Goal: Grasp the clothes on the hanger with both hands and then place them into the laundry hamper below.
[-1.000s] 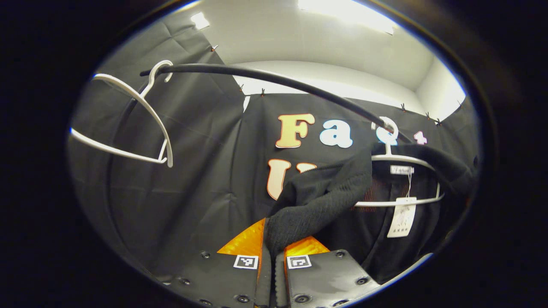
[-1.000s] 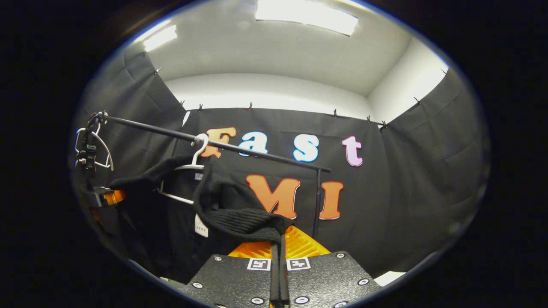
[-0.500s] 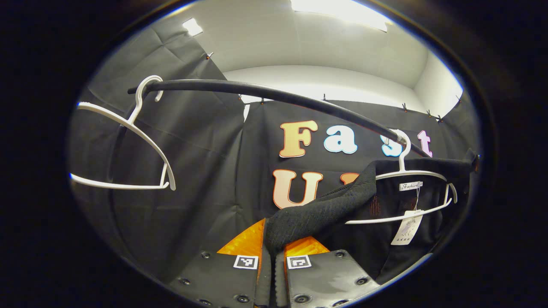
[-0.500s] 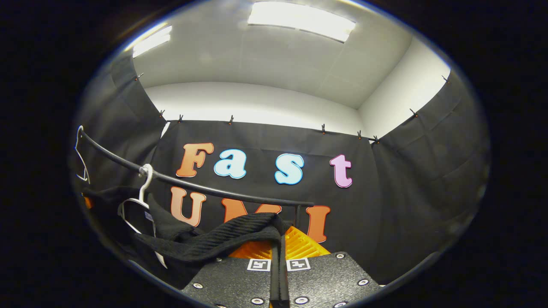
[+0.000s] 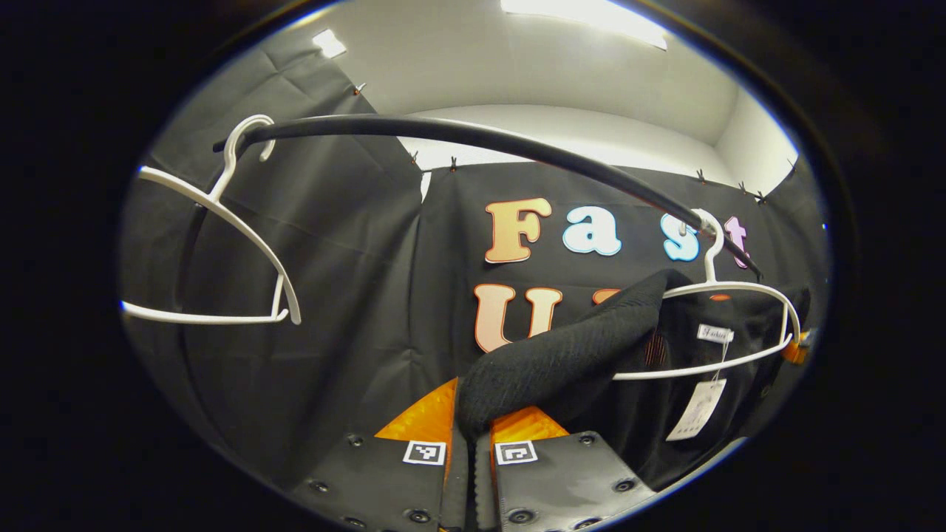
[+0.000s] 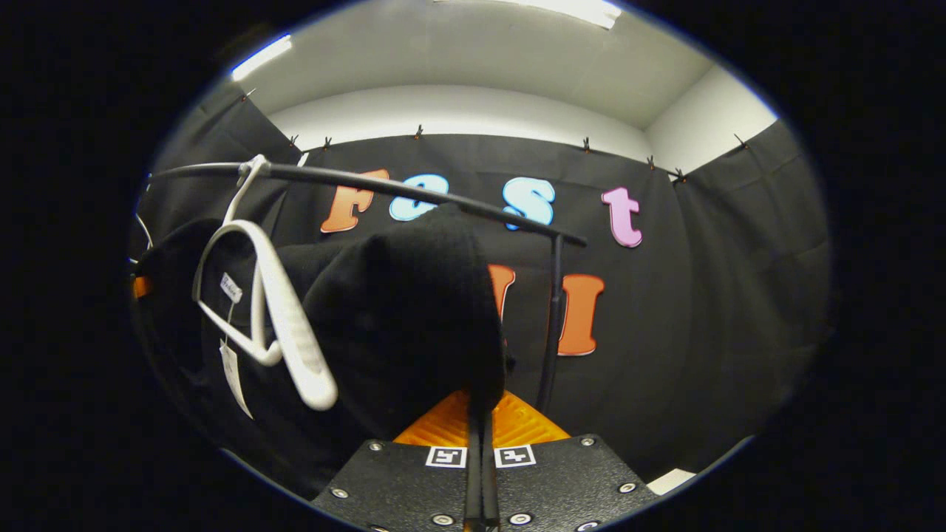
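Clothes [image 5: 562, 358] clamped btwn fingers of L gripper [image 5: 473, 443] & R gripper [image 6: 480, 432], hanger [image 6: 284, 325] just beside.

My left gripper [image 5: 468, 428] points forward and a bit up. Its two fingers are squeezed close together, and they pinch a fold of the black sweater [image 5: 562, 358] between them. The cloth goes up and to the right from my fingertips.

My right gripper [image 6: 480, 417] points forward and up too. Its two fingers are pressed almost flat against each other, and the sweater is caught between them there as well. The cloth rises in a big dark lump right above that gripper. Both my grippers hold on tight.
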`<state>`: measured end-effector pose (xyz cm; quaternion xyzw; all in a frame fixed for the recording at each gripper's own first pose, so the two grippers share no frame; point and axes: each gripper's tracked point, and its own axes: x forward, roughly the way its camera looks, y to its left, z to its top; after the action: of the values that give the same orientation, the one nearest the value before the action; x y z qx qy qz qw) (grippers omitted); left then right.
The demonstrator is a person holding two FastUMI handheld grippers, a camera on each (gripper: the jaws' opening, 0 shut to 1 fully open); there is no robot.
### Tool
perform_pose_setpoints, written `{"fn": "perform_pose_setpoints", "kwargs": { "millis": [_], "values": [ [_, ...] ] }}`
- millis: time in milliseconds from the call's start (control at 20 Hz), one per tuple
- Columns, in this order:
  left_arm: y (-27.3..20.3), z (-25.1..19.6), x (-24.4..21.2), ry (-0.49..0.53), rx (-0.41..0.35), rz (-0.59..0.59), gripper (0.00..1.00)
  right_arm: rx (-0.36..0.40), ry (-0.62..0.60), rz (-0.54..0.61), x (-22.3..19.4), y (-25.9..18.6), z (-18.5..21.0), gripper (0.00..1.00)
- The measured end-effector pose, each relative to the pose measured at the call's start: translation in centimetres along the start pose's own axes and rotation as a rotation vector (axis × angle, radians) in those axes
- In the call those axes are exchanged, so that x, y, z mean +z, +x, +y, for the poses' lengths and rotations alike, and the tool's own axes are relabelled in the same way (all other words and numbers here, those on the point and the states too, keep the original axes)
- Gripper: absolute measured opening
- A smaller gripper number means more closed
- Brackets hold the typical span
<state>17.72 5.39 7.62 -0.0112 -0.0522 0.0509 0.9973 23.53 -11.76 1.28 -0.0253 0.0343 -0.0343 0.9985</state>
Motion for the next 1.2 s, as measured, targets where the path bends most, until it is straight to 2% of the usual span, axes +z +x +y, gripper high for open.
{"fn": "perform_pose_setpoints", "kwargs": {
  "millis": [100, 200, 250, 300, 550, 850, 950, 1000, 1200],
  "values": [
    [0.9, 0.5, 0.4, -0.002, 0.019, -0.003, 0.14, 0.036, 0.040, 0.011, -2.1, -1.2, 2.2, 0.00],
    [1.9, 1.2, 0.8, 0.002, 0.033, -0.009, 0.11, 0.065, 0.060, 0.024, -4.0, -2.5, 4.1, 0.00],
    [2.5, 1.5, 1.0, 0.010, 0.042, -0.013, 0.14, 0.086, 0.071, 0.035, -4.6, -3.2, 5.1, 0.00],
    [3.1, 2.1, 1.1, 0.015, 0.054, -0.014, 0.11, 0.106, 0.082, 0.040, -5.0, -3.9, 6.3, 0.00],
    [5.4, 5.5, 0.4, -0.034, 0.135, 0.035, 0.11, 0.196, 0.045, 0.025, -5.6, -7.1, 11.0, 0.00],
    [4.9, 7.5, -1.5, 0.083, 0.164, 0.045, 0.11, 0.280, 0.073, 0.029, -5.0, -10.6, 14.5, 0.00],
    [4.3, 8.0, -2.5, 0.071, 0.161, 0.072, 0.14, 0.292, 0.078, 0.038, -5.4, -11.5, 14.9, 0.00],
    [3.8, 8.1, -2.7, 0.063, 0.160, 0.078, 0.11, 0.295, 0.084, 0.040, -5.5, -11.9, 15.1, 0.00],
    [1.2, 8.3, -2.9, 0.118, 0.149, 0.097, 0.11, 0.304, 0.092, 0.050, -5.8, -13.0, 15.9, 0.00]
  ]
}}
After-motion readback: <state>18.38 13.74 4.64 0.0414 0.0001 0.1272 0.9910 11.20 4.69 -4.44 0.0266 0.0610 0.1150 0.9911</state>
